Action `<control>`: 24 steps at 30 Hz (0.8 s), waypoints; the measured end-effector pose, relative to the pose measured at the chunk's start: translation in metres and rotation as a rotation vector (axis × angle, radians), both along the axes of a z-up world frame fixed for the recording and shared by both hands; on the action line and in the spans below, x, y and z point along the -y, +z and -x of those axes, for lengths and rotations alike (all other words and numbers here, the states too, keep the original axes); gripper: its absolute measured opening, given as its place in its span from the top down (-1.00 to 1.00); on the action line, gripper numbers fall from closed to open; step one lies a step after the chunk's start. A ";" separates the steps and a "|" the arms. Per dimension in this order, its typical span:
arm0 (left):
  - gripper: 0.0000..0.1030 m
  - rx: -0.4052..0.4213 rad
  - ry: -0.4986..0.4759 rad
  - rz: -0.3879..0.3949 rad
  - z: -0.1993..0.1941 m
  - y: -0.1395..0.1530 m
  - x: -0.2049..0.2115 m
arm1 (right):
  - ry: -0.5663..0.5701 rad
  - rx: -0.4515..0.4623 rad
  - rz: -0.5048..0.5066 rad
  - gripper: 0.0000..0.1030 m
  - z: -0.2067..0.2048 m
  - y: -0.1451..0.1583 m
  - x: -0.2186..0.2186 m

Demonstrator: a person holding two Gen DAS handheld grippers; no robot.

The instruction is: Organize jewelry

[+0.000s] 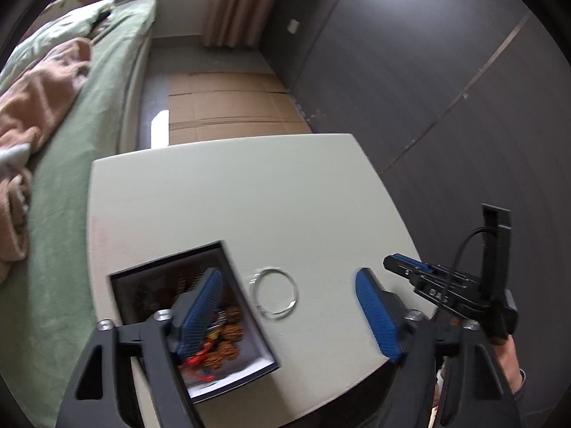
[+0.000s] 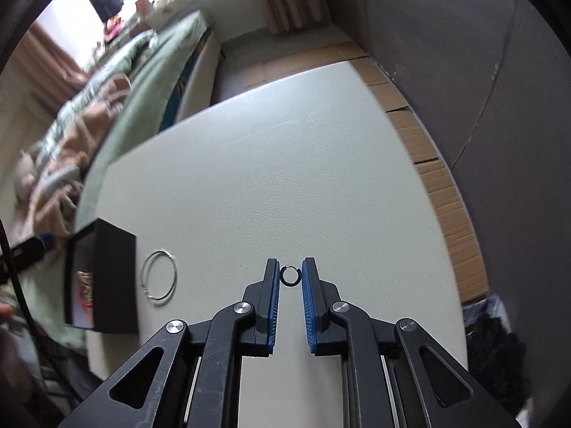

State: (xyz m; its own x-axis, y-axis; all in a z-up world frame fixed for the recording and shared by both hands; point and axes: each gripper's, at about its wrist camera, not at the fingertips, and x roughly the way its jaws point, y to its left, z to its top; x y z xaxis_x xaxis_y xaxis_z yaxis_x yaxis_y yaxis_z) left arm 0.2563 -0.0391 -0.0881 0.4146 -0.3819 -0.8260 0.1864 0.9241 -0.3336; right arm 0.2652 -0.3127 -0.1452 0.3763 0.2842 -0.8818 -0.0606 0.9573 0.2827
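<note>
Jewelry lies in three places on the pale tabletop (image 2: 285,178). A small dark ring (image 2: 289,275) sits pinched between the blue pads of the right gripper (image 2: 289,271); both pads touch its sides, jaws nearly closed, so the right tongs are clenched on the ring. Whether the ring is lifted clear of the table cannot be told.

A thin silver bangle (image 1: 274,293) lies flat on the table, just beside the right wall of an open dark box (image 1: 249,321), not touching either gripper. The right wrist view shows the same bangle (image 2: 159,275) next to the box (image 2: 114,278), well to the left of the ring.

Inside the box: a string of brown knobbly beads (image 1: 230,335) with red and orange pieces, resting on the pale lining at the near end.

Left gripper (image 1: 289,315): jaws spread wide, released, nothing between the pads. Its left finger (image 1: 201,306) hangs over the box interior, its right finger (image 1: 374,317) over bare table. The picture is blurred here.

A green-covered bed (image 1: 89,125) stands beside the table.
</note>
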 end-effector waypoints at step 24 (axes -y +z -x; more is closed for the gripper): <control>0.58 -0.170 -0.368 -0.540 -0.002 -0.082 0.086 | -0.102 0.082 -0.200 0.73 0.044 0.013 0.052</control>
State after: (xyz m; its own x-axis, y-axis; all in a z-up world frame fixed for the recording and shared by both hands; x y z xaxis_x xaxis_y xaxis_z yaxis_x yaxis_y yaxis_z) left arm 0.2586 -0.1255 -0.1703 0.1842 0.0114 -0.9828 0.5072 0.8554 0.1050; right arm 0.2208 -0.3644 -0.1318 0.4803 0.4072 -0.7768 0.0028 0.8849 0.4657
